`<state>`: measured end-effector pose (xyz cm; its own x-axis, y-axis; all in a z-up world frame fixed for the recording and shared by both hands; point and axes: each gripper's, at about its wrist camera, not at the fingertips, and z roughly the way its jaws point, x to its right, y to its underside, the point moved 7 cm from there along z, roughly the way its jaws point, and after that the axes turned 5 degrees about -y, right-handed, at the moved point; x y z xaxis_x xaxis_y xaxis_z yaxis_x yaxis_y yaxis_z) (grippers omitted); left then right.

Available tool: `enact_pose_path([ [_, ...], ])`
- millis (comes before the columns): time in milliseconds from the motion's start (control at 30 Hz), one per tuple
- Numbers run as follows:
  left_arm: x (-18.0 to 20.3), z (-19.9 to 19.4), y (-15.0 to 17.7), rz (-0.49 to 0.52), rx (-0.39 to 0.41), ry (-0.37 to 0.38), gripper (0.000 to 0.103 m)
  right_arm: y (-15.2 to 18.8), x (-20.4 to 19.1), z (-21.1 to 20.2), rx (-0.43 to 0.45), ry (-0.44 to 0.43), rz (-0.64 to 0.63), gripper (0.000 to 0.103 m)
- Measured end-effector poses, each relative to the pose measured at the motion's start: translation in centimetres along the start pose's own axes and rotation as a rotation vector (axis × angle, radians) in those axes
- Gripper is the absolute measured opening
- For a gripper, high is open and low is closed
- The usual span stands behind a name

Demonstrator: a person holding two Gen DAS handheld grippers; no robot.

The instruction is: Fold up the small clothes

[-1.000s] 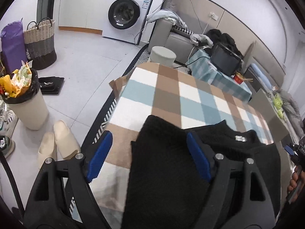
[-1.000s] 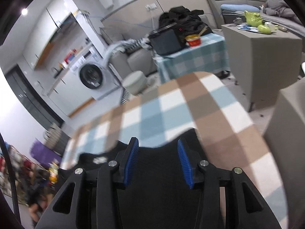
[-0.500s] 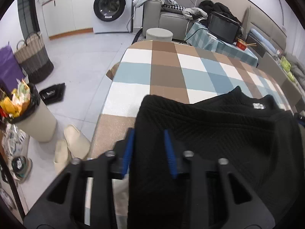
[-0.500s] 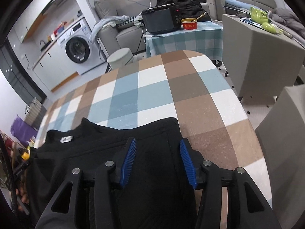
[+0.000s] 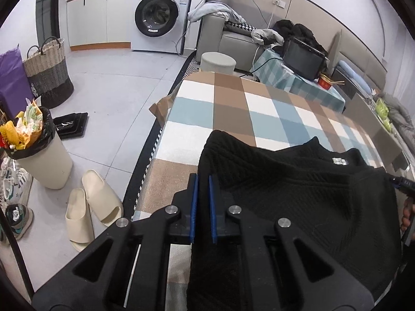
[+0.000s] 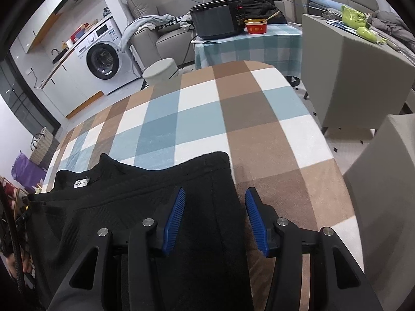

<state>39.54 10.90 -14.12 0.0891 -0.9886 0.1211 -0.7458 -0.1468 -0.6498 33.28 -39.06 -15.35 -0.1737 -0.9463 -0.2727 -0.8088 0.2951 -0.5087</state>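
A black knit garment (image 5: 298,189) lies spread on the table (image 5: 233,108), which is covered in a brown, blue and white check cloth, over the near part of the table and reaching toward both side edges. Its collar with a small white label (image 5: 339,161) points toward the far edge. The left tool (image 5: 203,181) sits at the garment's left edge, near the table's left edge; its blue pads are drawn almost together with a fold of the black fabric pinched between them. The right tool (image 6: 215,199) sits at the garment's opposite edge, toward the table's right edge; its blue pads stand well apart, straddling the garment's side strip, with fabric lying between them but not clamped. Whether the right pads touch the cloth cannot be told. On the floor beyond the table's left edge stand a pair of cream slippers (image 5: 90,207) and a full waste bin (image 5: 39,153).
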Motion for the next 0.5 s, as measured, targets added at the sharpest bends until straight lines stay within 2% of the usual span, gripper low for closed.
enact_pose_path([
  [67, -0.1, 0.0, 0.0, 0.004, 0.001, -0.005, 0.006, -0.3, -0.5, 0.5, 0.003, -0.019, -0.014, 0.048],
  [100, -0.2, 0.0, 0.0, 0.007, 0.000, -0.009, 0.006, -0.4, -0.7, 0.7, 0.010, -0.014, -0.021, 0.043],
  [133, -0.3, 0.0, 0.1, 0.005, -0.003, -0.009, 0.006, -0.6, -1.0, 0.8, 0.018, -0.005, -0.039, 0.021],
  [167, -0.4, 0.0, 0.1, 0.002, -0.003, -0.008, 0.006, -0.7, -1.2, 0.8, 0.027, 0.004, -0.060, 0.008],
  [200, -0.5, -0.1, 0.1, -0.003, 0.000, -0.006, 0.006, -0.8, -1.6, 0.5, 0.037, -0.008, -0.081, 0.008],
  [300, -0.6, -0.9, -0.3, -0.016, 0.031, 0.011, 0.005, -1.7, -2.7, -2.7, 0.167, -0.072, -0.129, 0.006],
  [400, -0.6, -1.8, -1.0, -0.031, 0.075, 0.018, 0.005, -3.0, -2.8, -6.0, 0.278, -0.090, -0.110, 0.005],
  [500, -0.6, -1.9, -1.7, -0.053, 0.099, -0.002, 0.005, -4.2, -2.7, -6.7, 0.323, -0.071, -0.075, 0.005],
])
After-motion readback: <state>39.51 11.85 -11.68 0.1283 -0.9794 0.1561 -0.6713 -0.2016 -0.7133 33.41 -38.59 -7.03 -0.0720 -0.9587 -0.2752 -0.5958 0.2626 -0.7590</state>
